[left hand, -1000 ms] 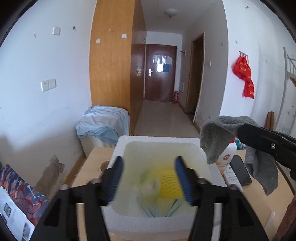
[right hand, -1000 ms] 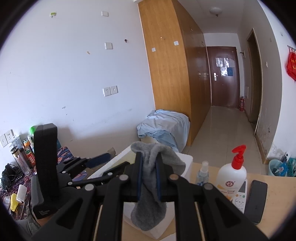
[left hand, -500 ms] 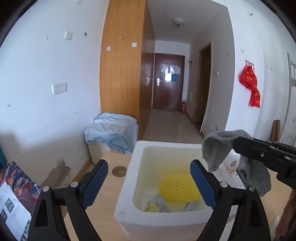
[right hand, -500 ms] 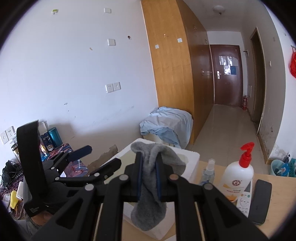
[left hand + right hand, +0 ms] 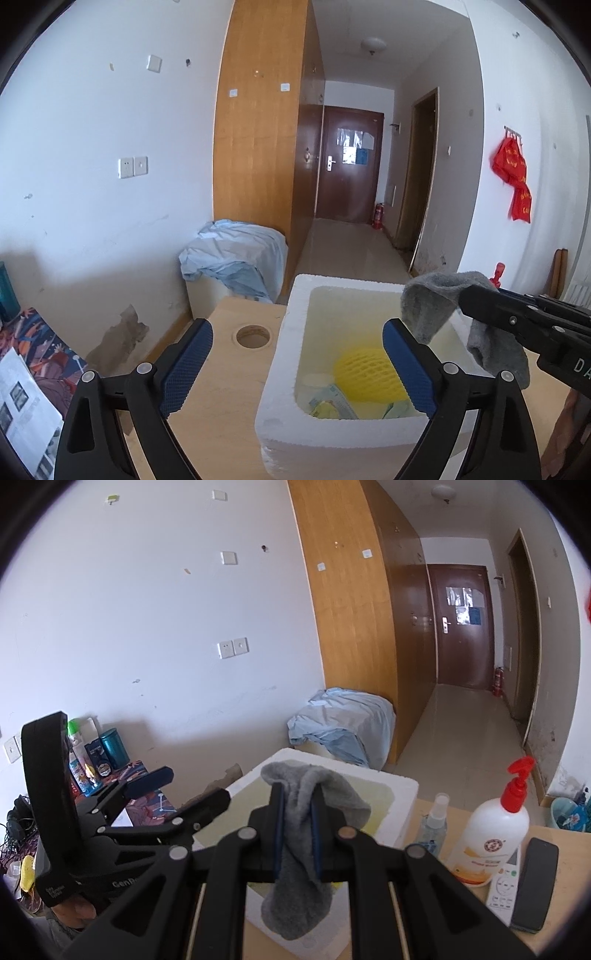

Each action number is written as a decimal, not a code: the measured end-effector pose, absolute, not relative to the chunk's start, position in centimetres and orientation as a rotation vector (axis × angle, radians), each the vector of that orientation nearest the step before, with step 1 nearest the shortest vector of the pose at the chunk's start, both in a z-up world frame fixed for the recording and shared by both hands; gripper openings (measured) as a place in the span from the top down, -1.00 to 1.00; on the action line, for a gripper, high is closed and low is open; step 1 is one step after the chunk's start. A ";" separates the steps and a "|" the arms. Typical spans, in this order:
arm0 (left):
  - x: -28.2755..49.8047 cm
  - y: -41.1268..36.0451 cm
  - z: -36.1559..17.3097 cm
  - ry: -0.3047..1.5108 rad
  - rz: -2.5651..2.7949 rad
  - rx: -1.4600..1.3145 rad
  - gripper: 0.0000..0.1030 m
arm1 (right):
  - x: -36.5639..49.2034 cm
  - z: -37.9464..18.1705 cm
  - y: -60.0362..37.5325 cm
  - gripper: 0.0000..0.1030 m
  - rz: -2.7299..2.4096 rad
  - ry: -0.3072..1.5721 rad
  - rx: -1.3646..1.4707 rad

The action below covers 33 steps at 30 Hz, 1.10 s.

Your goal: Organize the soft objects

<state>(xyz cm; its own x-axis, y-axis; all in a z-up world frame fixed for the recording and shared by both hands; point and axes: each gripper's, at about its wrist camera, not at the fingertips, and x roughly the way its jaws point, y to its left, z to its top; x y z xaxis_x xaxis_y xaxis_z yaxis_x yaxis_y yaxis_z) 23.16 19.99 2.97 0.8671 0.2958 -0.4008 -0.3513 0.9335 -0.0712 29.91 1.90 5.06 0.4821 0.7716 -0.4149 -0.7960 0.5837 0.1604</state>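
Lotion bottle (image 5: 495, 834), spray bottle (image 5: 434, 825), remote (image 5: 503, 882)

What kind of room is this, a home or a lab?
Probably a lived-in flat or dorm room: a hallway leads to a brown entrance door, a tall wooden wardrobe lines the wall, and a lotion pump bottle stands on the wooden table.

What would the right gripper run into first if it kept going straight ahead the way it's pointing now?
Probably the white foam box: the right gripper, shut on the grey sock, points slightly downward over its opening, so the sock would likely reach the inside first. Depth is uncertain.
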 end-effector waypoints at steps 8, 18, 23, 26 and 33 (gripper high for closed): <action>23.2 19.9 2.9 0.406 0.338 -0.147 -0.82 | 29.8 4.7 1.8 -0.33 0.978 0.468 -0.049; 23.1 20.0 2.7 0.411 0.341 -0.149 -0.82 | 28.9 5.4 1.5 -0.55 0.967 0.434 -0.041; 23.1 19.9 2.7 0.416 0.336 -0.145 -0.82 | 28.9 5.5 1.7 -0.55 0.962 0.437 -0.043; 23.0 20.0 2.7 0.414 0.334 -0.150 -0.82 | 28.9 5.6 1.6 -0.55 0.958 0.435 -0.038; 23.0 20.0 2.7 0.415 0.330 -0.156 -0.82 | 28.1 6.2 1.3 -0.55 0.958 0.408 -0.042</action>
<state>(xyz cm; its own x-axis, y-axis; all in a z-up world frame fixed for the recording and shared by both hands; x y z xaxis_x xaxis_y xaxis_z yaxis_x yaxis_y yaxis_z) 22.96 19.96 2.72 0.8633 0.2816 -0.4189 -0.3446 0.9352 -0.0815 28.08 1.31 6.21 0.5055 0.7858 -0.3564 -0.8015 0.5806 0.1431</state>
